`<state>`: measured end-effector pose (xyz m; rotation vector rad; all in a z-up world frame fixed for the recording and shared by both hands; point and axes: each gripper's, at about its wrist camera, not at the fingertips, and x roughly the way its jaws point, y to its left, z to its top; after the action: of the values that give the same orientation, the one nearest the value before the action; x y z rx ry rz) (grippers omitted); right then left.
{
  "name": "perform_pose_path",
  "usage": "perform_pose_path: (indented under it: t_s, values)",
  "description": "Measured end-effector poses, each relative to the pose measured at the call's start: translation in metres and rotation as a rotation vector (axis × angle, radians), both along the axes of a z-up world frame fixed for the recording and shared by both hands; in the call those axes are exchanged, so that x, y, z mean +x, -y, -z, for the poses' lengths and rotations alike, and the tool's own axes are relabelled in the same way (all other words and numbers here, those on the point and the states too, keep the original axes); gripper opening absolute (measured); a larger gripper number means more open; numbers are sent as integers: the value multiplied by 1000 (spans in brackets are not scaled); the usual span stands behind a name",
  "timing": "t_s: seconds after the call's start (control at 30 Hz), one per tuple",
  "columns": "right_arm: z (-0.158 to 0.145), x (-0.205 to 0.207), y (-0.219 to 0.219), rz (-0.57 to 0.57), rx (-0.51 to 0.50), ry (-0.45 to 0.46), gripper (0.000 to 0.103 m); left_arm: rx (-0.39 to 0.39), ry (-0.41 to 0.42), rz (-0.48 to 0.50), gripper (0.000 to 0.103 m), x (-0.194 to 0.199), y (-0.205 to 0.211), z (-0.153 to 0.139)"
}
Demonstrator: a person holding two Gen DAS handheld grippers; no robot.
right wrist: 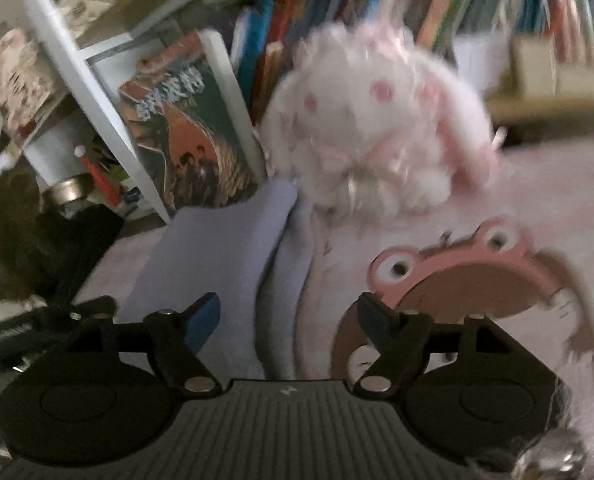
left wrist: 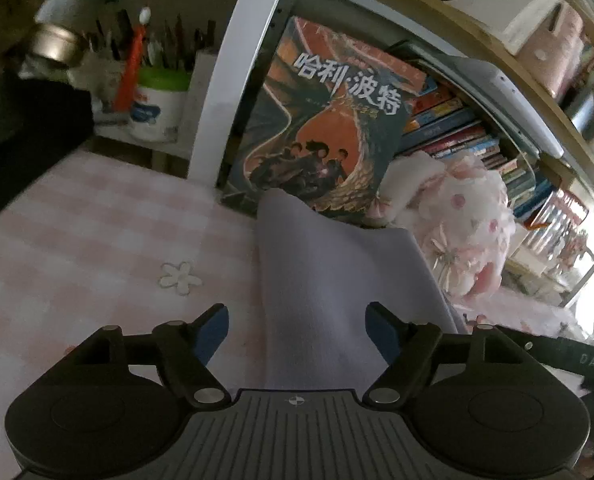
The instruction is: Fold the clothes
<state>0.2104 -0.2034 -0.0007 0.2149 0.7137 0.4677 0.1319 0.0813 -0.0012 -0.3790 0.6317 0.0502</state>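
Blue-padded left gripper (left wrist: 297, 330) is spread wide; lilac cloth (left wrist: 329, 280) is seen between its fingers, ungripped, running to 12 o'clock. Right gripper (right wrist: 287, 322) is also spread over the cloth. A pink frog-shaped item (right wrist: 457, 264) at 2 o'clock is shown only there. Checked tablecloth (left wrist: 97, 232), plush toy (right wrist: 377, 132), book (left wrist: 321, 120) are noted.

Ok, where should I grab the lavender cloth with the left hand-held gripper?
Probably at the near edge of the lavender cloth, coming straight forward. It lies flat, running away from the left hand-held gripper, whose jaws are open astride it. The far corner touches the book, so it looks cramped.
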Motion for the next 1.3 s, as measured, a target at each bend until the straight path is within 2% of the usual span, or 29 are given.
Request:
perform_pose_path:
  t_s: [0.13,0.3,0.4,0.73,0.83,1.07,1.3]
  values:
    - [-11,-29,-4,9,-118,88,83,64,-22,17,79,-18,18,-5]
    - [-13,-59,-9,19,-217,123,87,192,-42,19,93,-35,41,-6]
    - [-12,-75,-12,32,-261,130,91,235,-47,21,94,-44,50,-6]
    - [4,-111,-14,76,-308,79,98,259,-108,6,96,-71,65,4]
    - [7,-118,-14,75,-317,70,98,243,-113,1,96,-76,64,5]
    - [9,-123,-13,82,-310,62,98,203,-115,-12,97,-80,60,4]
    - [10,-123,-14,85,-308,58,98,206,-115,-12,101,-79,60,3]
